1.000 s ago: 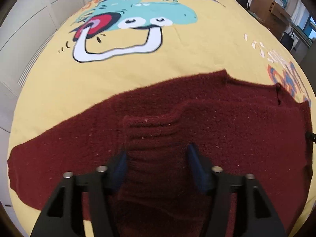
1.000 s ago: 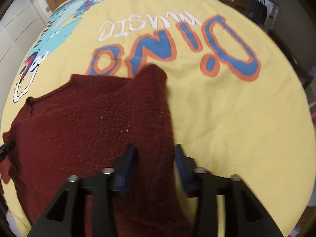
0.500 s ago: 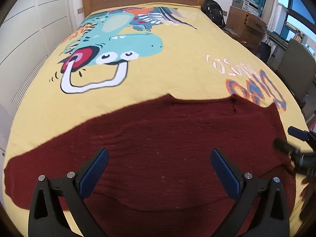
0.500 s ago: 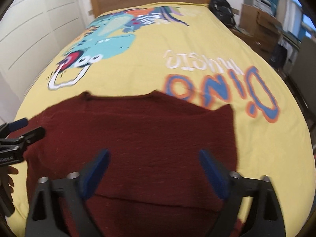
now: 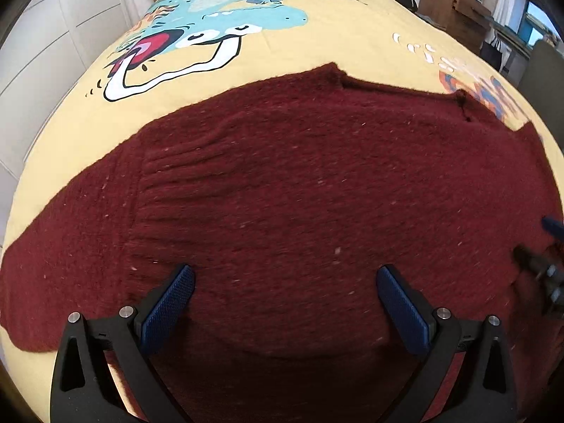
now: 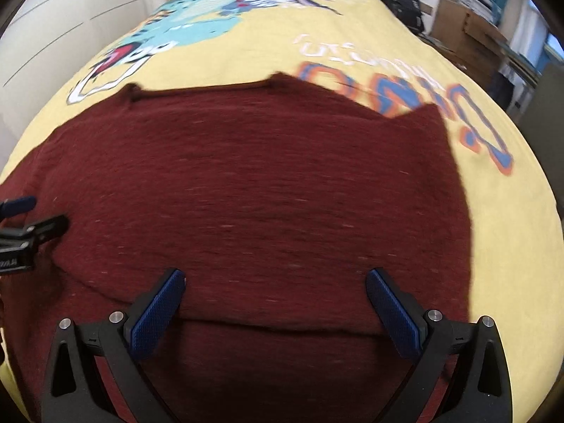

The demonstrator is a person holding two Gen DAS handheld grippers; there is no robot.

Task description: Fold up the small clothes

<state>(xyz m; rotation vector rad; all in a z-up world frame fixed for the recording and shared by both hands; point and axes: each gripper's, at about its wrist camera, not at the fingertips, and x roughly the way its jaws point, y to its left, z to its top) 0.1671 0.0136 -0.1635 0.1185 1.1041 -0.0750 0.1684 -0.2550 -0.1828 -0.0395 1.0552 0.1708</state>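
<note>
I have just let go: the left claw (image 5: 285,303) and right claw (image 6: 275,306) have both been opening and now stand spread wide, nothing pinched, hovering over the maroon sweater (image 5: 317,194). A second ago each held a bunched sleeve; now the sweater lies flat on the yellow bedspread (image 5: 317,42), sleeves folded in. I judge the next fold is due.

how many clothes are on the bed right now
1. A single dark red sweater lies spread flat across the near part of the yellow bedspread, below both open hand-held grippers. Anything nearer than the gripper bodies is hidden from view.
</note>
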